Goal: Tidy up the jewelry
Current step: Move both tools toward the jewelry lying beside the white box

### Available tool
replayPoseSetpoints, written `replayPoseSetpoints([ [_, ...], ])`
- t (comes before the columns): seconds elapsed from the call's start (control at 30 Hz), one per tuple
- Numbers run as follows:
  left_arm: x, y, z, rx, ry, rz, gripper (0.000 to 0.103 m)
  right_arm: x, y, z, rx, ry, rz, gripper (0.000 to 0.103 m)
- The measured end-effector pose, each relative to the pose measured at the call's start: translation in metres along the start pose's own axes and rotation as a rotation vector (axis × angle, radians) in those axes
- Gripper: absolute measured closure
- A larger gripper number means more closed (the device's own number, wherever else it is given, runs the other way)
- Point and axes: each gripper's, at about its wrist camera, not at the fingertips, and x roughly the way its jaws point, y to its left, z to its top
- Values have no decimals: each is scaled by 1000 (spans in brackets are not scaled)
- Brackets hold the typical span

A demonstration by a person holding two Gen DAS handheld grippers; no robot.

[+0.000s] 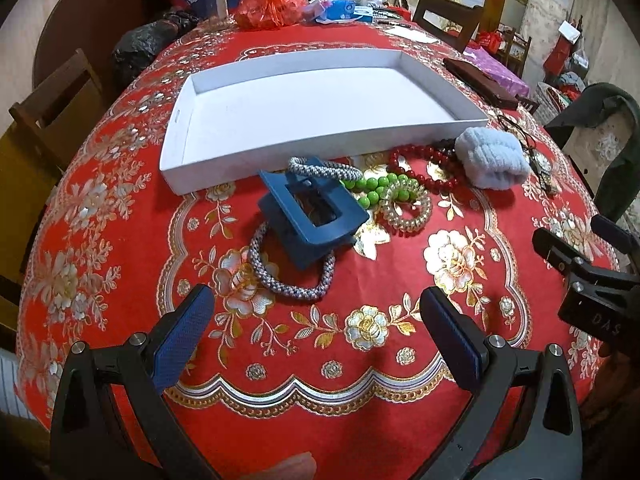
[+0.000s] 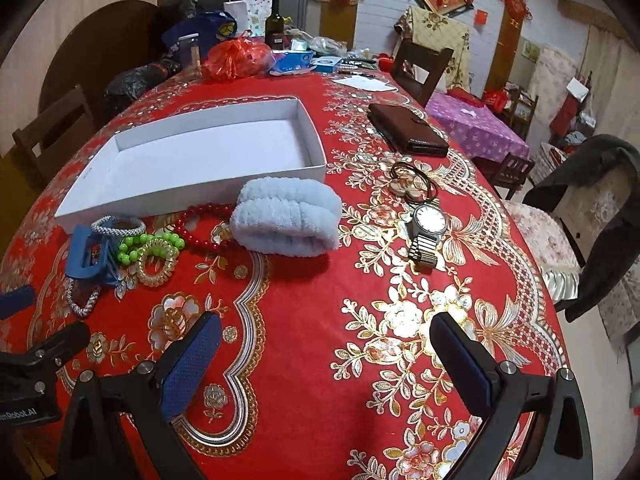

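Evidently at the start: white tray (image 1: 320, 112) bare inside, upper centre of the left view, long side turned toward the clutter so that pieces need only a short lift over its low wall. Jewelry strewn just below that near wall, none in the tray yet. Blue claw clip (image 1: 312, 216) at centre, lying on top of a grey rope necklace (image 1: 288, 280), so better lifted first to free the rope beneath. Right of the clip, tangled and touching: green beads (image 1: 372, 188), a clear coil tie (image 1: 406, 206) and red beads (image 1: 424, 168). Pale blue scrunchie (image 1: 490, 158) further right, resting against the tray's corner and over part of the red strand. In the right view, a watch (image 2: 426, 228) right of centre, well apart from the heap, with dark hair ties (image 2: 414, 180) just above it and a brown wallet (image 2: 406, 130) higher still.

Left gripper (image 1: 316, 332) low in its frame, fingers spread wide, holding nothing, aimed at the rope and clip: probably lined up for the first pick. Right gripper (image 2: 326, 356) likewise spread and empty, hovering over bare red cloth (image 2: 304, 312), pointed between scrunchie and watch. Each probably assigned its own side, left for the heap, right for the watch. Likely snag: beads tangling and dragging neighbours along.
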Motion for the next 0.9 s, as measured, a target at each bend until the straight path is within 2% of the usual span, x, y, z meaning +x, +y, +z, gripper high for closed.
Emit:
replayPoseSetpoints([
  [0.57, 6, 6, -7, -9, 13, -1, 0, 0, 6, 0, -4, 9, 8, 0],
  [0.9, 22, 24, -20, -40, 45, 46, 0, 1, 10, 0, -13, 11, -6, 0],
])
